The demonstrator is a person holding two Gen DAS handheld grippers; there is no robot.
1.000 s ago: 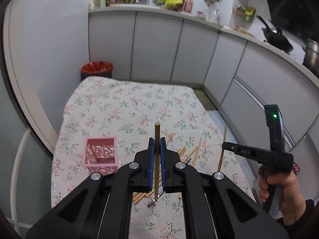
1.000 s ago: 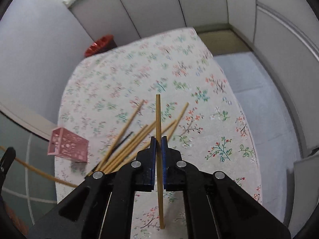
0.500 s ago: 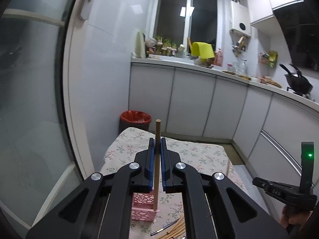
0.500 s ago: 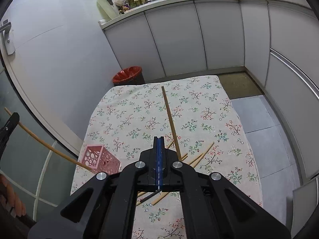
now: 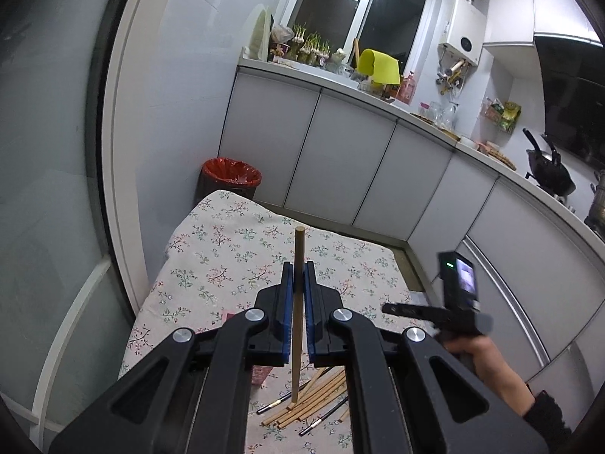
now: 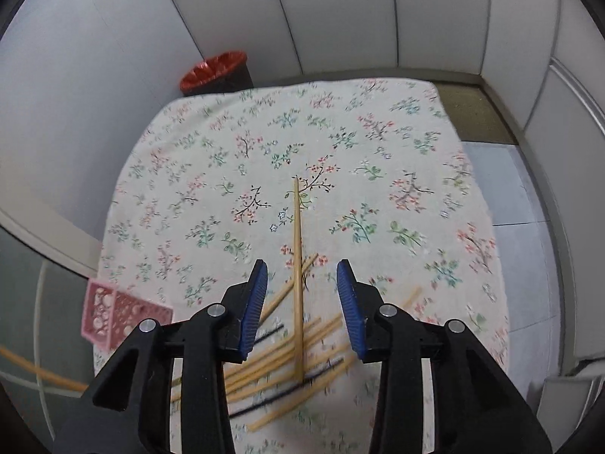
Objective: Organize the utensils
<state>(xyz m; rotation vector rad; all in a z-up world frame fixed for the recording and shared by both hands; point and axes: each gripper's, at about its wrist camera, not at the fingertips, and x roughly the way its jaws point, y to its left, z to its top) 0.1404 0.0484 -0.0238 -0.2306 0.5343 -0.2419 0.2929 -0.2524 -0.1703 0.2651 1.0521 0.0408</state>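
Pink basket (image 6: 113, 314) sits at the table's left edge, near corner, upright as far as the blur allows; in the left wrist view only slivers of it show behind your left gripper (image 5: 298, 283). That gripper is clamped on one wooden chopstick (image 5: 298, 265), pads tight on both sides, stick running lengthwise through the jaws w/ its blunt end above them and its lower end over the pile. Same stick shows as a tan streak at the left border of the right wrist view.

Table (image 6: 340, 132) has a floral cloth; far half bare.

Chopstick pile (image 6: 287, 355) lies near the table's near edge, just right of the basket: mostly wooden sticks, fanned and crossing, plus approx. two dark ones w/ metal tips.

Your right gripper (image 6: 300, 302) hangs over the pile, jaws opening. A single wooden chopstick (image 6: 298, 249) stands between the pads, touching neither; its lower end is in the pile.

Red-lined bin (image 6: 215, 73) stands on the floor beyond the far-left corner.
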